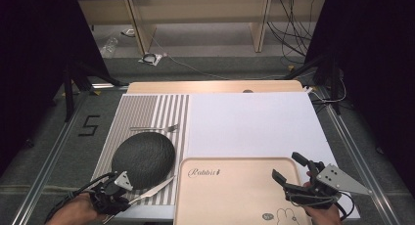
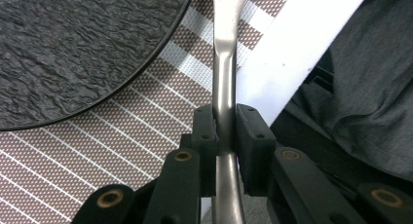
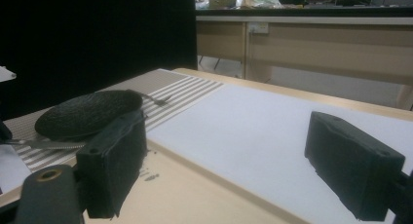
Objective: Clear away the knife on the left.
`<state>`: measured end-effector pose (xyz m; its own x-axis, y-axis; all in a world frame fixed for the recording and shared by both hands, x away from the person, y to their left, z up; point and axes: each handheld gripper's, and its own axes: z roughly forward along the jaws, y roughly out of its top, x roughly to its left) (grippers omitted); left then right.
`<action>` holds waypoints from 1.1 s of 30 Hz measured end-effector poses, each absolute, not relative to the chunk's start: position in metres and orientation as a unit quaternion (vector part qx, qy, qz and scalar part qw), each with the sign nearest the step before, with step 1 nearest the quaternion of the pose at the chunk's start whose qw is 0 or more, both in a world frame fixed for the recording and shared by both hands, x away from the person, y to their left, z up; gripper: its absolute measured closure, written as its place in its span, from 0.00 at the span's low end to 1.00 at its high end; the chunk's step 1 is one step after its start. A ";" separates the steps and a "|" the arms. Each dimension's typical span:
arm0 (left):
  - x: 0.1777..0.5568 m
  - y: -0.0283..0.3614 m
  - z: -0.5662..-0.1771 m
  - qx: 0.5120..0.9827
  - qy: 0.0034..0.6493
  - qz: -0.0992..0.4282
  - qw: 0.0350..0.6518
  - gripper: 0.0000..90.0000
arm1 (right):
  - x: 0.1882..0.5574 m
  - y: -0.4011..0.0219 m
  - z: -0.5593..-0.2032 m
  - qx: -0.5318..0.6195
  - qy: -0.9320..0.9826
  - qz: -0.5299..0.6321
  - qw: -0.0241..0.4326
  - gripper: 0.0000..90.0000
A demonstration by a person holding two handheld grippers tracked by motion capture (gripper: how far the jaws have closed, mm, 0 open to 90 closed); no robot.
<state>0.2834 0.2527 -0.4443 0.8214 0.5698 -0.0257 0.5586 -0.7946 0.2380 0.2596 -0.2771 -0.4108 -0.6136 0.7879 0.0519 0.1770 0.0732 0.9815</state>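
The white board [image 1: 254,122] covers most of the table ahead of me, and the striped mat [image 1: 147,112] lies along its left side. At the near edge, just right of the mat, sits the beige tray [image 1: 235,186]. On the mat rests the dark round plate [image 1: 143,159], with a fork [image 1: 156,129] lying just beyond it. My right gripper [image 1: 288,170] hovers over the tray's right part, its jaws spread wide with nothing between them. My left gripper [image 2: 225,136] is at the near left corner of the mat, jaws clenched on the handle of the knife [image 1: 156,187]. The knife lies just beside the plate's near edge, its blade pointing toward the tray.
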 end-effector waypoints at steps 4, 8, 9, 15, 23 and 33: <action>0.282 0.252 -0.442 0.944 0.307 0.021 0.122 0.88 | 0.260 -0.276 -0.411 0.352 0.685 0.582 0.261 0.18; 0.280 0.249 -0.438 0.940 0.312 0.021 0.136 0.88 | 0.260 -0.276 -0.411 0.349 0.684 0.584 0.264 0.18; 0.279 0.248 -0.437 0.938 0.314 0.020 0.142 0.88 | 0.260 -0.277 -0.411 0.350 0.684 0.584 0.263 0.18; 0.278 0.239 -0.428 0.926 0.331 0.029 0.181 0.88 | 0.260 -0.277 -0.411 0.350 0.685 0.583 0.263 0.18; 0.282 0.220 -0.419 0.916 0.331 0.034 0.224 0.88 | 0.260 -0.277 -0.410 0.349 0.683 0.583 0.266 0.18; 0.286 0.191 -0.416 0.915 0.319 0.029 0.244 0.88 | 0.260 -0.278 -0.410 0.349 0.684 0.583 0.266 0.18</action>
<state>0.2862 0.1908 -0.4161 0.7942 0.5990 -0.1024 0.5706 -0.6771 0.4647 0.2597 -0.2777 -0.4101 -0.6143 0.7879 0.0429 0.1677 0.0772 0.9828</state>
